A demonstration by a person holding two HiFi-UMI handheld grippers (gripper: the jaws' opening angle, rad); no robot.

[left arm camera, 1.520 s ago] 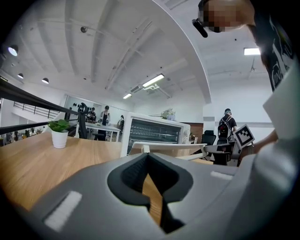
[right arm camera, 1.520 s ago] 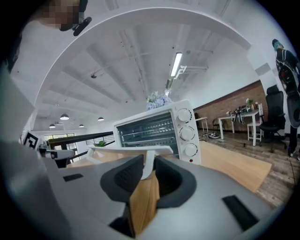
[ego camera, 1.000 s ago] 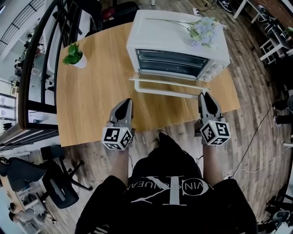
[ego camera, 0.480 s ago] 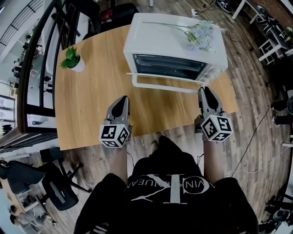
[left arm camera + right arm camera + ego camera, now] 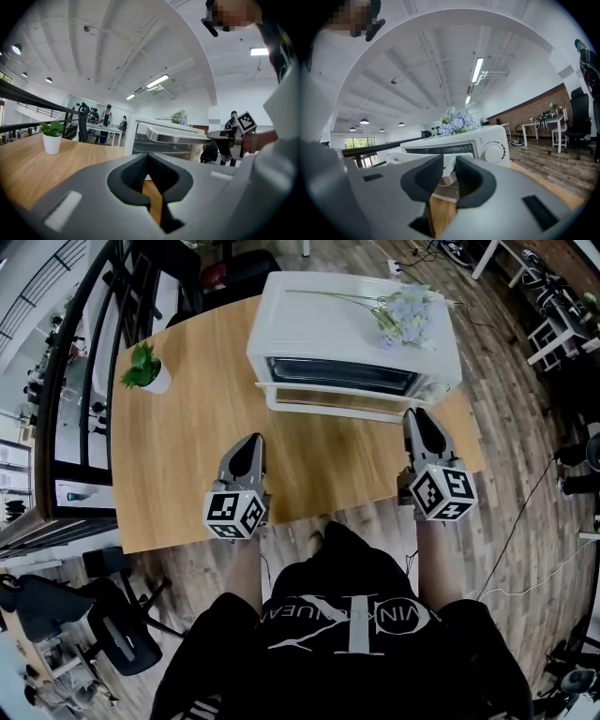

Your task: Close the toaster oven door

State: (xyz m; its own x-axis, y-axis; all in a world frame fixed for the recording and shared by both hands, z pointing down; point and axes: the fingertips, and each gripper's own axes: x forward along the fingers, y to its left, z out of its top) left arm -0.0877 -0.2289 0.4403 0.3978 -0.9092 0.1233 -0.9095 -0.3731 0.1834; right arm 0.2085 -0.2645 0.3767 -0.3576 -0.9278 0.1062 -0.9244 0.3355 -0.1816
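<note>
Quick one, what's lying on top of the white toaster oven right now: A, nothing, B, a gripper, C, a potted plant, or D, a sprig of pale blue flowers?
D: a sprig of pale blue flowers lies across the toaster oven top, while the potted plant stands apart on the table.

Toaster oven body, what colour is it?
The toaster oven is white; the head view shows it best.
</note>
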